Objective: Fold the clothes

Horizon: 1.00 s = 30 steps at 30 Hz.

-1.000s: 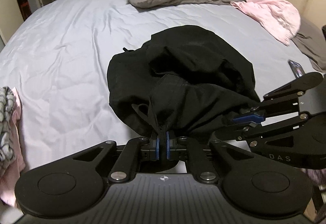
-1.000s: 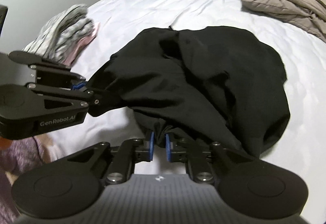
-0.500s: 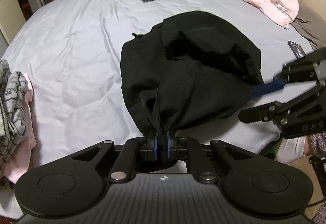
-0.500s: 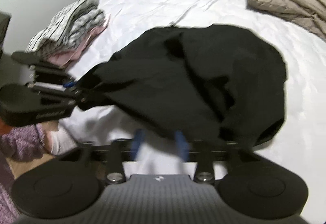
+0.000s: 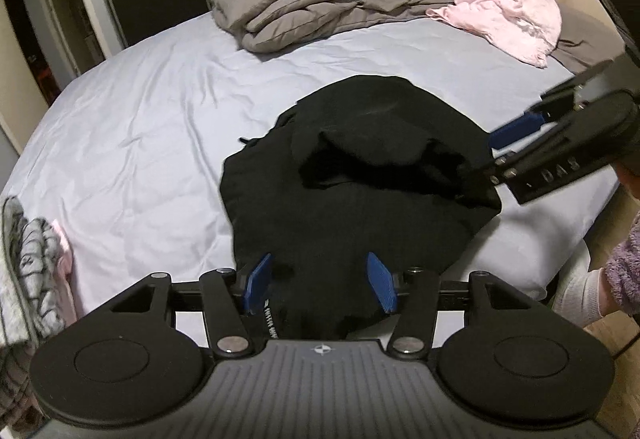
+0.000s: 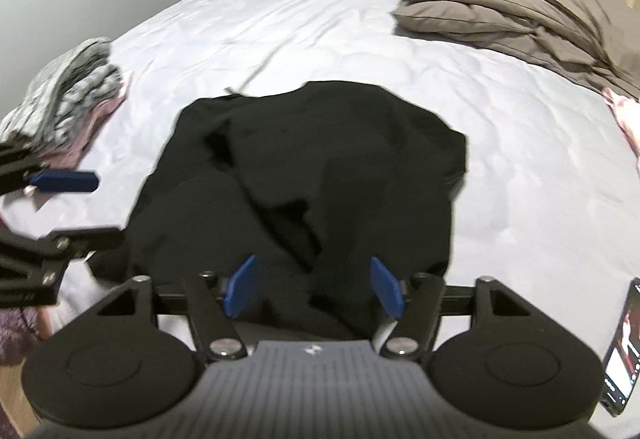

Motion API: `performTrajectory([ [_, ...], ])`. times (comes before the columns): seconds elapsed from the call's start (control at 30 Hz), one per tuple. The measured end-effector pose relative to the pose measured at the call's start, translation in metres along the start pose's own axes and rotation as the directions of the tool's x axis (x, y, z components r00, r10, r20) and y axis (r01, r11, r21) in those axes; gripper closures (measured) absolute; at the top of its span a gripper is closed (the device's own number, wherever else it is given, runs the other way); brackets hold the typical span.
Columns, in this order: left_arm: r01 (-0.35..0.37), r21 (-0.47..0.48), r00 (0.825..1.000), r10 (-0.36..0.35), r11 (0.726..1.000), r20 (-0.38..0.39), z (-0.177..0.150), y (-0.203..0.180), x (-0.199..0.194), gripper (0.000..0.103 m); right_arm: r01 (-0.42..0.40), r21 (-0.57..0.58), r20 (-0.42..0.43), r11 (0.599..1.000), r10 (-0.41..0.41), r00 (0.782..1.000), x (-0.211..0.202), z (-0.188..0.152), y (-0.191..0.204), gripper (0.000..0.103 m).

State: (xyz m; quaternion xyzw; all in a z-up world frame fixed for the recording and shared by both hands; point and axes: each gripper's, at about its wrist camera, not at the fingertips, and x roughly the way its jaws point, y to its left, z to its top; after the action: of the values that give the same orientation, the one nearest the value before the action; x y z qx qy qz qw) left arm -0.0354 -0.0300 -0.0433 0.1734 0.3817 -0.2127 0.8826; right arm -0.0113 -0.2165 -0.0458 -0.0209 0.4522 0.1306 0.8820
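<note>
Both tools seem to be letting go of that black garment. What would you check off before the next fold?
1. Left tool off the cloth: ok, jaws opening, blue pads apart, the black garment lying loose between them.
2. Right tool off the cloth: ok, jaws opening too, cloth between but not pinched.
3. Garment fully on the bed: cannot tell, its near edge is hidden behind the tools.
4. Garment flat: not ok, bunched in overlapping layers.
5. Free sheet around it: ok, the grey duvet, pink garment and striped pile lie apart from it.
6. Phone: cannot tell, close beside the right tool.
</note>
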Motion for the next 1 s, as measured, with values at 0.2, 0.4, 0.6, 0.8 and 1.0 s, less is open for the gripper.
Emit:
performTrajectory([
  [0.2, 0.014, 0.030, 1.000, -0.014, 0.999, -0.004, 0.006, -0.009, 0.019, 0.044, 0.039, 0.018, -0.019, 0.999, -0.039, 0.999, 0.019, 0.006, -0.010, 0.025],
  [0.4, 0.015, 0.001, 1.000, -0.015, 1.000, -0.025, 0.009, -0.005, 0.036, 0.043, 0.029, 0.017, -0.041, 0.999, -0.029, 0.999, 0.038, 0.008, -0.015, 0.025],
  [0.6, 0.052, -0.096, 0.998, -0.055, 0.994, -0.023, 0.020, 0.008, 0.050, 0.043, -0.022, 0.007, -0.045, 1.000, 0.022, 0.999, 0.049, 0.011, -0.011, 0.051],
  [0.8, 0.057, -0.134, 0.998, -0.058, 0.989, -0.005, 0.027, 0.017, 0.054, 0.043, -0.108, 0.002, -0.084, 0.994, 0.108, 0.991, 0.057, 0.009, -0.005, 0.087],
  [1.0, 0.093, -0.160, 0.995, -0.097, 0.983, -0.016, 0.028, 0.019, 0.058, 0.043, -0.197, -0.009, -0.144, 0.980, 0.194, 0.970, 0.059, -0.002, 0.008, 0.094],
])
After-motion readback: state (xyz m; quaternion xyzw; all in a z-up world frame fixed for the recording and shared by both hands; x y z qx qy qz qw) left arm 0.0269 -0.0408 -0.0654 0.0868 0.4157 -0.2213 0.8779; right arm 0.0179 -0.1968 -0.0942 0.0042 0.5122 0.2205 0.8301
